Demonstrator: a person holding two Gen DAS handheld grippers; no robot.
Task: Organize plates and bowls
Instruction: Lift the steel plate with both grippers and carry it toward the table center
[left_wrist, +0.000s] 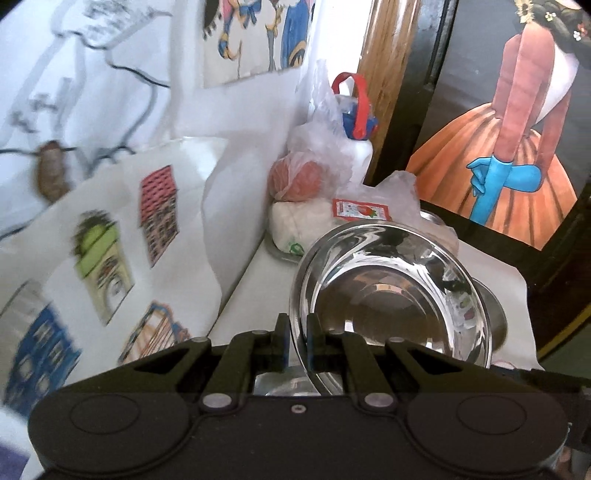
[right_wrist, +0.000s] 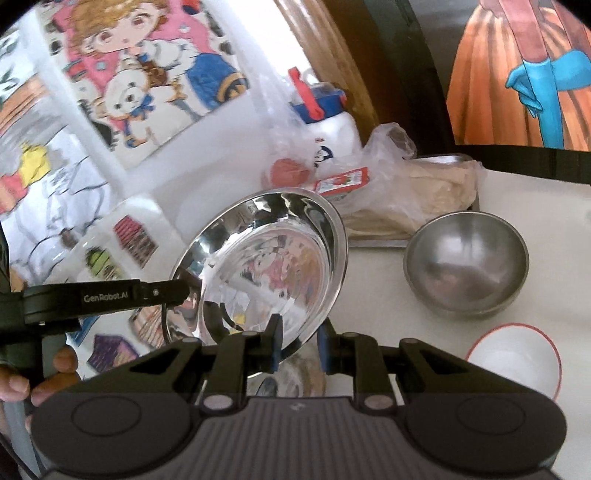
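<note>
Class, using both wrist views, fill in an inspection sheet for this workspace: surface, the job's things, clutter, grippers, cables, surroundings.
Surface: white tabletop, partly bare.
Job's things: shiny steel plate held tilted above the table; dull grey steel bowl standing upright on the table; white bowl with red rim beside it.
Clutter: clear plastic bags of food on a metal tray; white jug with blue lid and red handle; orange-red bagged item.
Grippers: left gripper shut on the plate's rim; right gripper astride the opposite rim, contact unclear.
Cables: nothing seen.
Surroundings: drawings on the white wall; painted orange-skirt figure on a dark panel.
</note>
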